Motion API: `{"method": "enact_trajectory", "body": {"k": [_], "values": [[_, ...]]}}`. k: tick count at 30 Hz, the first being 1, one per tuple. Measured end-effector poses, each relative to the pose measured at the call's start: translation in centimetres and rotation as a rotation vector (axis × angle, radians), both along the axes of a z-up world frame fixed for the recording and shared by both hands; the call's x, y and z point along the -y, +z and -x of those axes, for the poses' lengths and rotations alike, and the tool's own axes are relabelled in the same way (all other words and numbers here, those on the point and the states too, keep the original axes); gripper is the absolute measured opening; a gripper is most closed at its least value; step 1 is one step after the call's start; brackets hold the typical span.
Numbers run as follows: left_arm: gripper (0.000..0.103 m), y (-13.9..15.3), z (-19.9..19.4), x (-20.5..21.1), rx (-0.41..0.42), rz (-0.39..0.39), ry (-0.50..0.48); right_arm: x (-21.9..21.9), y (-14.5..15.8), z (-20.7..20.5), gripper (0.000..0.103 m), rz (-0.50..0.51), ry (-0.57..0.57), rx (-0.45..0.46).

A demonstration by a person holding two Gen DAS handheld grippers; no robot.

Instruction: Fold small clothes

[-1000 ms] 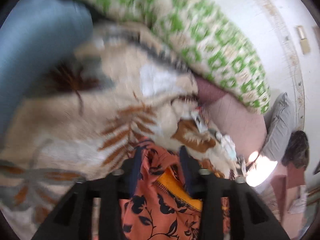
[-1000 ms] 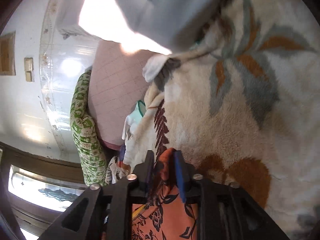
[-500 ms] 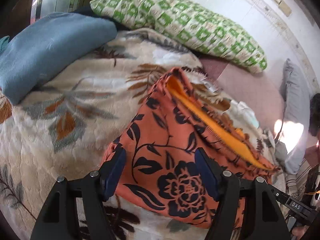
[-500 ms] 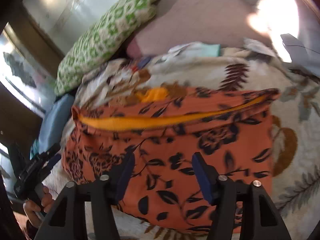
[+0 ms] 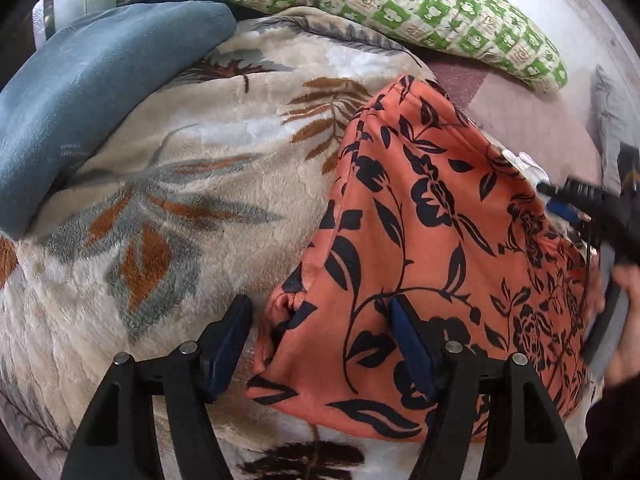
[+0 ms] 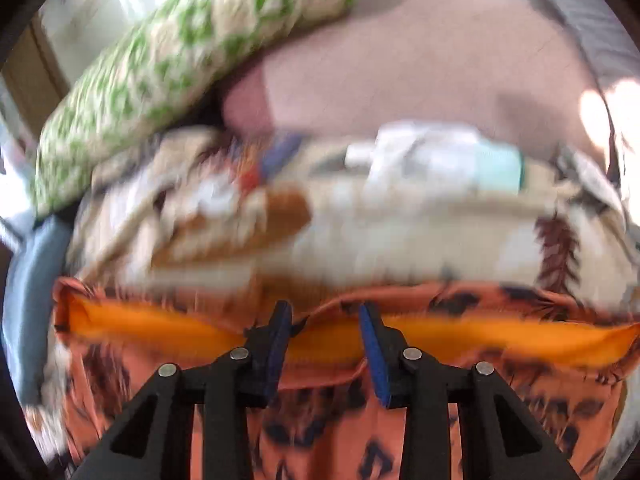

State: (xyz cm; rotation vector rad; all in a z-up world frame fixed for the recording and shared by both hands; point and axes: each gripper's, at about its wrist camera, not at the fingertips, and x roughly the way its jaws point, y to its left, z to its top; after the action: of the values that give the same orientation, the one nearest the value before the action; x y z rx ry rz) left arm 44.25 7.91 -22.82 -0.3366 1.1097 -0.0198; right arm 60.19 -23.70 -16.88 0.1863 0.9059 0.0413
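An orange garment with a black floral print (image 5: pixel 432 240) is laid on a cream plush blanket with leaf motifs (image 5: pixel 168 208), spread mostly flat, one corner bunched up near the left gripper (image 5: pixel 320 332). The left gripper is held wide open above that bunched corner; the cloth lies under and between the blue pads, but no pad is seen pressing on it, so nothing is gripped. The right gripper (image 6: pixel 326 340) is seen, in a motion-blurred right wrist view, at the garment's yellow-orange inner band (image 6: pixel 500 340); its jaws are closing, with a raised fold of cloth between them, and no pad contact is visible yet. From the left wrist view, the right gripper is seen at the garment's far right edge, held by a hand (image 5: pixel 624 320). A blue folded blanket (image 5: pixel 92 92) is set at the upper left, a green-and-white patterned pillow (image 5: pixel 384 4) along the top, and a pink sheet (image 6: pixel 420 72) beyond.
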Motion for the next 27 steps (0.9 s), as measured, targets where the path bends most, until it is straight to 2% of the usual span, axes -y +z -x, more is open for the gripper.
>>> {"method": "enact_trajectory", "body": {"k": [2, 3, 4, 6, 8, 10, 13, 16, 19, 23, 27], "values": [[0.071, 0.2, 0.3, -0.6, 0.000, 0.019, -0.007, 1.4, 1.3, -0.2, 0.038, -0.055, -0.062, 0.035], [0.071, 0.4, 0.4, -0.8, 0.001, 0.022, 0.000, 1.2, 1.9, 0.1, 0.038, -0.092, -0.049, 0.042], [0.071, 0.6, 0.6, -1.2, 0.002, 0.022, 0.011, 0.8, 2.3, 0.7, 0.038, -0.109, -0.015, 0.051], [0.071, 1.1, 0.9, -1.5, 0.012, 0.017, 0.017, -1.7, 3.1, 2.3, 0.038, -0.069, 0.084, 0.052], [0.071, 1.4, 1.1, -1.5, 0.023, -0.020, 0.009, -4.4, 3.3, 4.1, 0.038, -0.085, 0.191, 0.039], [0.071, 1.6, 1.4, -1.3, 0.026, -0.046, 0.002, -7.2, 2.5, 5.4, 0.038, -0.114, 0.263, -0.006], [0.071, 1.4, 1.6, -1.5, 0.009, -0.041, -0.002, -10.8, 0.9, 5.7, 0.038, -0.104, 0.315, -0.068], [0.073, 0.8, 1.5, -1.9, -0.019, -0.033, -0.010, -13.7, -1.8, 3.3, 0.038, -0.037, 0.303, -0.126], [0.074, 0.6, 0.9, -1.8, -0.023, -0.030, -0.026, -14.3, -3.4, -0.1, 0.039, -0.002, 0.224, -0.132], [0.074, 0.6, 0.6, -1.7, -0.024, -0.046, -0.055, -14.0, -3.6, -3.5, 0.041, -0.051, 0.149, -0.098], [0.073, 1.7, 0.5, -1.3, 0.026, -0.088, -0.059, -12.2, -2.1, -3.2, 0.041, -0.129, 0.111, -0.060]]}}
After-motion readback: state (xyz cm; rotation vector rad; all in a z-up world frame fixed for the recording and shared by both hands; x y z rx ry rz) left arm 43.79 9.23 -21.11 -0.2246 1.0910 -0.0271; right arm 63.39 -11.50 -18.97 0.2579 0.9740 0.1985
